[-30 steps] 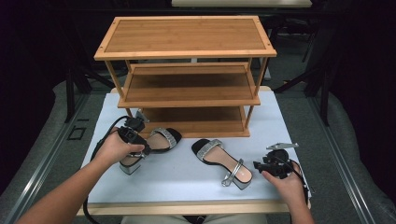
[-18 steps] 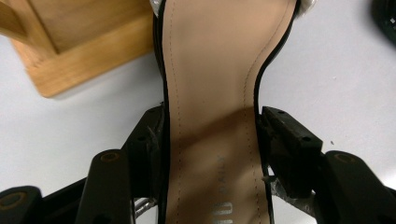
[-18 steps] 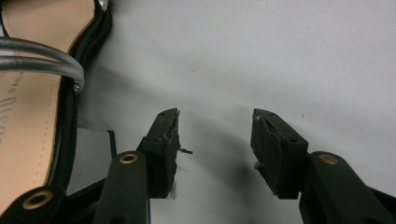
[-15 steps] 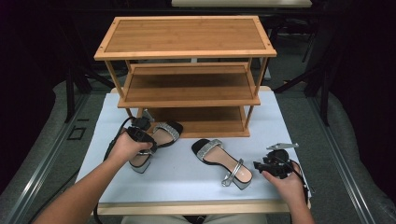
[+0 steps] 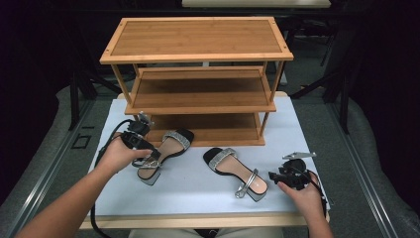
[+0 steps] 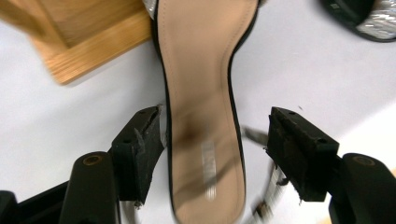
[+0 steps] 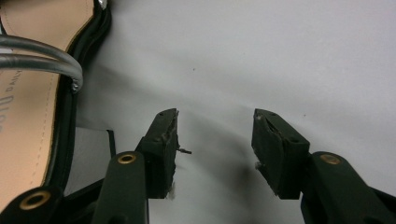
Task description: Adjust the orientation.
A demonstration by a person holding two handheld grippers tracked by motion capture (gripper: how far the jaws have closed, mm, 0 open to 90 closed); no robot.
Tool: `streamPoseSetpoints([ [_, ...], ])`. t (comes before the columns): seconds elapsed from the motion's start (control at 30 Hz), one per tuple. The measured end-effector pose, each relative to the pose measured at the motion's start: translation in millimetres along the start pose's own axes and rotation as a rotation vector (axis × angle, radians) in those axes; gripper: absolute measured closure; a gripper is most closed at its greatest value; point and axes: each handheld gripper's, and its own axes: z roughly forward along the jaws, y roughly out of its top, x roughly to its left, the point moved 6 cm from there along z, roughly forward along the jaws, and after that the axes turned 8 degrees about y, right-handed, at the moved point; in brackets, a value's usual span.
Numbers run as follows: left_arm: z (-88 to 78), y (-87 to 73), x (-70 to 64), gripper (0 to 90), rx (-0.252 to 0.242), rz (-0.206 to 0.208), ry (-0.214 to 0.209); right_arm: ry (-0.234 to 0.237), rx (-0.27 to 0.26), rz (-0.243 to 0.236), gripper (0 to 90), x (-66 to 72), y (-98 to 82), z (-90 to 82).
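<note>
A silver-strapped heeled sandal [image 5: 171, 146] lies on the white mat with its toe at the foot of the wooden shoe rack [image 5: 198, 37]. My left gripper [image 5: 151, 158] straddles its heel end. In the left gripper view the sandal's insole [image 6: 205, 93] runs between the jaws of my left gripper [image 6: 215, 154]; they have just been opening, and the right-hand pad stands clear of the sole. The matching sandal [image 5: 233, 168] lies in the middle of the mat. My right gripper [image 5: 275, 176] rests just right of its heel, open and empty [image 7: 215, 140], with that sandal [image 7: 32, 93] at the left.
The rack has three wooden shelves and stands at the back of the white mat [image 5: 198, 198]; a corner of its base [image 6: 84, 42] is close to the left sandal's toe. The mat's front edge runs just before the person's forearms.
The left hand carried its sandal to the right, toward the rack's bottom shelf, and set it down there. Its jaws now stand wider around the heel. The right hand has stayed put.
</note>
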Motion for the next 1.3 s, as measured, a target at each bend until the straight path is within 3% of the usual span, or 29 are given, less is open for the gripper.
streamPoseSetpoints([
  [0.17,-30.1,-21.1,14.0,35.9,-0.061,0.019,-0.016,-0.001,-0.003,-0.002,50.3,1.1,0.8,-0.6],
  [0.27,-34.3,-38.8,23.4,37.5,-0.067,0.024,-0.020,0.000,-0.002,-0.001,50.2,2.3,0.7,0.1],
  [0.4,-21.7,-61.6,25.4,40.7,-0.058,0.064,-0.039,-0.003,-0.002,-0.006,50.2,2.6,1.0,1.1],
  [0.6,11.3,-83.4,13.0,45.4,0.001,0.185,-0.034,-0.004,0.002,-0.006,50.0,3.1,0.6,2.5],
  [0.8,30.0,-82.4,5.7,50.0,-0.020,0.280,0.030,-0.005,0.008,-0.002,49.9,1.6,-0.6,2.8],
  [0.93,30.6,-80.8,-1.8,55.7,-0.014,0.310,0.044,-0.001,0.008,0.003,49.9,1.0,-1.0,3.0],
  [1.03,31.7,-80.1,-12.5,55.3,-0.014,0.287,-0.003,-0.001,0.007,0.001,49.9,0.7,-0.9,4.0],
  [1.13,32.3,-77.6,-28.9,53.9,-0.038,0.268,-0.090,0.001,0.007,0.000,49.7,1.9,-0.7,4.9],
  [1.2,35.2,-74.0,-38.8,47.5,-0.067,0.286,-0.086,0.003,0.009,-0.002,49.7,2.5,-0.4,4.8],
  [1.3,43.9,-68.9,-48.1,39.0,-0.088,0.328,-0.037,0.001,0.008,-0.001,49.7,2.3,-0.4,5.1],
])
